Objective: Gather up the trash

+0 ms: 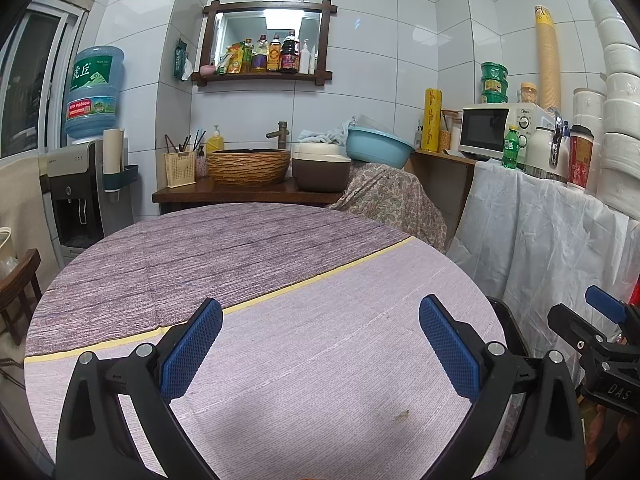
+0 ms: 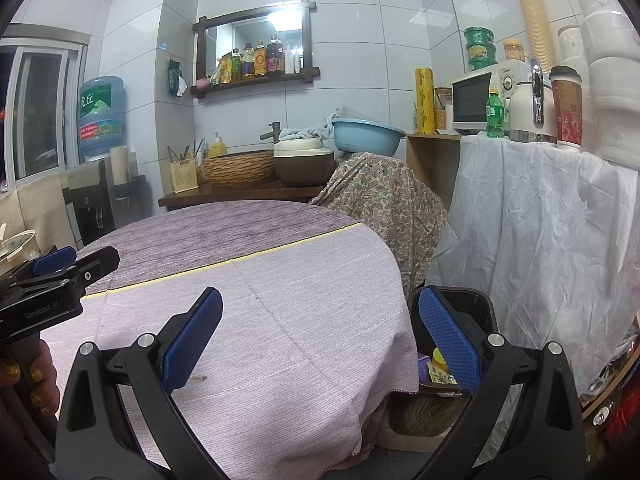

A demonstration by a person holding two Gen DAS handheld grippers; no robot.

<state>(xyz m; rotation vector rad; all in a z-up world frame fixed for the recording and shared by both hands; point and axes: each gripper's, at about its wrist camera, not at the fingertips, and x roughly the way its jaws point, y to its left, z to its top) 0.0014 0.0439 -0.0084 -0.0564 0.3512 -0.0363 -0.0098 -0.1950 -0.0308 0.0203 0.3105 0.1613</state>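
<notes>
Your right gripper (image 1: 600, 320) cut by left view's right edge; its jaws' gap not readable there. Your left gripper (image 2: 56, 264) cut by right view's left edge; same doubt. Your hand (image 2: 28, 384) half out of frame. Bin (image 2: 476, 300) mostly behind right finger (image 2: 448, 340) and cloth (image 2: 280, 340); contents only partly seen, labels too small to read. Speck (image 2: 199, 378) on cloth too small to name. Bottles (image 1: 264, 56) on shelf: labels unreadable. Table legs hidden under cloth.
</notes>
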